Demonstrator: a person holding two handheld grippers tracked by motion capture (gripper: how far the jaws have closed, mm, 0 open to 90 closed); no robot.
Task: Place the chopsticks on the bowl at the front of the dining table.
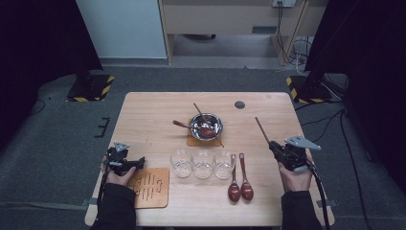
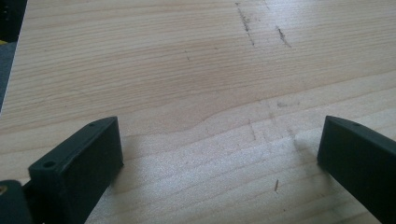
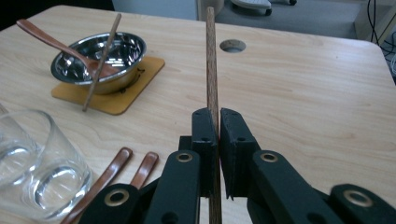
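The right tongs (image 3: 218, 122) pinch a thin wooden chopstick (image 3: 211, 60) held above the right side of the pale wood counter (image 1: 153, 115); its lower end is hidden by the jaws. The left tongs (image 1: 140, 161) gape wide over bare grain. Beyond lie grey carpet and dark curtains, 3 glasses (image 1: 203, 164), and a steel bowl (image 1: 206, 126).

Bare table (image 1: 143, 120) lies open along the left and right sides; the middle is blocked by the bowl (image 1: 206, 126) with its spoon and chopstick, 3 glasses (image 1: 203, 164) and 2 spoons (image 1: 240, 178)
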